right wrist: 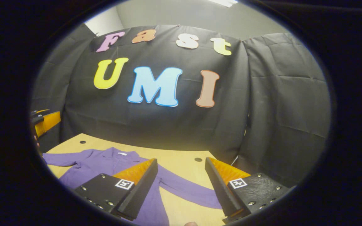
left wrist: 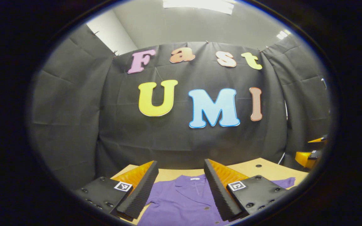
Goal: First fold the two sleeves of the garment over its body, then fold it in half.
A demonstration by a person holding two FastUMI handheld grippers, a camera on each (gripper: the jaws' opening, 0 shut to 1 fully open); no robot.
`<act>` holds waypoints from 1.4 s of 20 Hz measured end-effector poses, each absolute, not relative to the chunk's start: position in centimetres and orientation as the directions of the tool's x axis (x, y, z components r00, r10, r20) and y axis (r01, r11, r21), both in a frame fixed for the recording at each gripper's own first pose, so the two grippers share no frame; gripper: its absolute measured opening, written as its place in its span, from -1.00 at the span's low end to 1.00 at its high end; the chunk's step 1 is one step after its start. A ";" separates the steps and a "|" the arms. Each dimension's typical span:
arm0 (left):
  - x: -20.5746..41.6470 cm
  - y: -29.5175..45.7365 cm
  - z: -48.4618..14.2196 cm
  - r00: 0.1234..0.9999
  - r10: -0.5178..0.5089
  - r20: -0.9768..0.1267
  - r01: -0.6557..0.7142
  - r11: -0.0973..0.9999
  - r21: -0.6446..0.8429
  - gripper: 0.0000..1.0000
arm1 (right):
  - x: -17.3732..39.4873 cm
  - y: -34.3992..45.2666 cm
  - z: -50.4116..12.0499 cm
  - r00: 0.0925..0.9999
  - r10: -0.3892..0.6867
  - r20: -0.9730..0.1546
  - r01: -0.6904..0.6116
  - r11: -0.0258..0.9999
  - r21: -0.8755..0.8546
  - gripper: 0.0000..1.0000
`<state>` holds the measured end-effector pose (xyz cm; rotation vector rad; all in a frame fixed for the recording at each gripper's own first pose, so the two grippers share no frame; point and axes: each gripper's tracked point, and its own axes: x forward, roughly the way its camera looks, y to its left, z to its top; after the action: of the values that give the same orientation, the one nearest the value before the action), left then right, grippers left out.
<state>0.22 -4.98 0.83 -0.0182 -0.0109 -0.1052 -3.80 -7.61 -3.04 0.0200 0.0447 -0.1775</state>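
One purple shirt [right wrist: 105,163] lay flat on the table [right wrist: 181,160] with both sleeves spread out, while the left gripper [left wrist: 181,185] and right gripper [right wrist: 181,185] hovered above it, jaws wide, holding nothing.

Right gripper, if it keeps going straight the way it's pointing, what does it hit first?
Probably the black cloth wall. The right gripper is open and held above the table, aimed over the purple garment's sleeve toward the backdrop. Depth is hard to judge.
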 end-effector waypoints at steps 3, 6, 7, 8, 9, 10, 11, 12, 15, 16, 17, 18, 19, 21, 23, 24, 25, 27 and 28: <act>0.7 -6.1 1.0 0.993 -0.118 0.009 0.118 0.993 -0.017 0.84 | -4.1 -10.0 -4.1 0.972 -0.228 -0.064 0.229 0.973 0.019 0.89; 0.9 -7.1 1.1 0.993 -0.116 0.006 0.116 0.993 -0.013 0.84 | -4.3 -12.8 -6.1 0.954 -0.285 -0.098 0.288 0.957 0.019 0.89; 0.8 -7.3 1.3 0.993 -0.115 0.006 0.115 0.993 -0.011 0.84 | -4.3 -13.6 -6.9 0.948 -0.297 -0.115 0.300 0.954 0.017 0.89; 0.6 -7.5 1.4 0.993 -0.114 0.005 0.114 0.993 -0.010 0.84 | -4.3 -14.4 -8.0 0.943 -0.305 -0.137 0.310 0.951 0.015 0.89; 0.5 -7.9 1.2 0.993 -0.115 -0.001 0.115 0.993 -0.012 0.84 | -4.3 -15.0 -8.9 0.937 -0.313 -0.157 0.319 0.948 0.014 0.89; 0.3 -8.3 1.1 0.993 -0.117 -0.009 0.117 0.993 -0.012 0.84 | -4.3 -15.8 -9.9 0.929 -0.325 -0.176 0.332 0.943 0.014 0.89; 0.2 -8.5 1.1 0.993 -0.115 -0.014 0.115 0.993 -0.007 0.84 | -4.2 -16.4 -10.7 0.924 -0.331 -0.192 0.341 0.940 0.017 0.89; 0.3 -8.8 1.0 0.994 -0.111 -0.019 0.111 0.994 0.000 0.84 | -3.8 -16.9 -11.8 0.917 -0.335 -0.215 0.348 0.937 0.024 0.89; 0.2 -9.7 1.6 0.994 -0.106 -0.028 0.106 0.994 0.007 0.84 | -3.9 -18.3 -14.6 0.897 -0.339 -0.284 0.368 0.928 0.054 0.89; 0.2 -10.0 1.9 0.994 -0.105 -0.029 0.105 0.994 0.005 0.84 | -3.8 -18.8 -15.6 0.889 -0.340 -0.305 0.376 0.924 0.066 0.90; 0.1 -10.2 2.0 0.994 -0.104 -0.029 0.104 0.995 0.002 0.84 | -3.6 -19.2 -16.4 0.883 -0.340 -0.323 0.383 0.921 0.078 0.90; 0.1 -10.5 2.1 0.994 -0.101 -0.032 0.101 0.995 0.002 0.84 | -3.6 -19.5 -17.4 0.875 -0.341 -0.345 0.392 0.916 0.088 0.90; 0.0 -10.7 2.0 0.995 -0.097 -0.034 0.097 0.995 0.002 0.84 | -3.5 -19.8 -18.2 0.865 -0.341 -0.369 0.401 0.911 0.096 0.90; -0.1 -10.7 2.0 0.996 -0.083 -0.039 0.083 0.997 0.003 0.84 | -3.1 -20.1 -20.3 0.845 -0.335 -0.416 0.412 0.905 0.109 0.90; -0.3 -10.5 1.9 0.997 -0.068 -0.047 0.069 0.998 0.002 0.83 | -3.0 -20.3 -22.0 0.828 -0.322 -0.459 0.422 0.897 0.131 0.90; -0.3 -10.2 1.7 0.997 -0.062 -0.053 0.062 0.998 0.003 0.83 | -2.7 -20.4 -23.1 0.818 -0.317 -0.480 0.431 0.891 0.146 0.90; -0.3 -10.0 1.6 0.997 -0.053 -0.057 0.054 0.999 0.004 0.83 | -2.5 -20.5 -23.9 0.807 -0.317 -0.499 0.443 0.882 0.157 0.90; -0.1 -9.1 1.6 0.998 -0.034 -0.061 0.034 0.999 0.005 0.84 | -1.9 -20.8 -25.8 0.783 -0.311 -0.539 0.464 0.869 0.174 0.90; 0.0 -8.8 1.6 0.998 -0.026 -0.064 0.026 1.000 0.004 0.84 | -1.8 -21.0 -26.8 0.767 -0.307 -0.564 0.477 0.860 0.181 0.90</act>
<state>0.00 -8.81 1.57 0.0052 0.0643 -0.0260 -1.81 -21.02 -26.84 0.3256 0.5498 -0.4337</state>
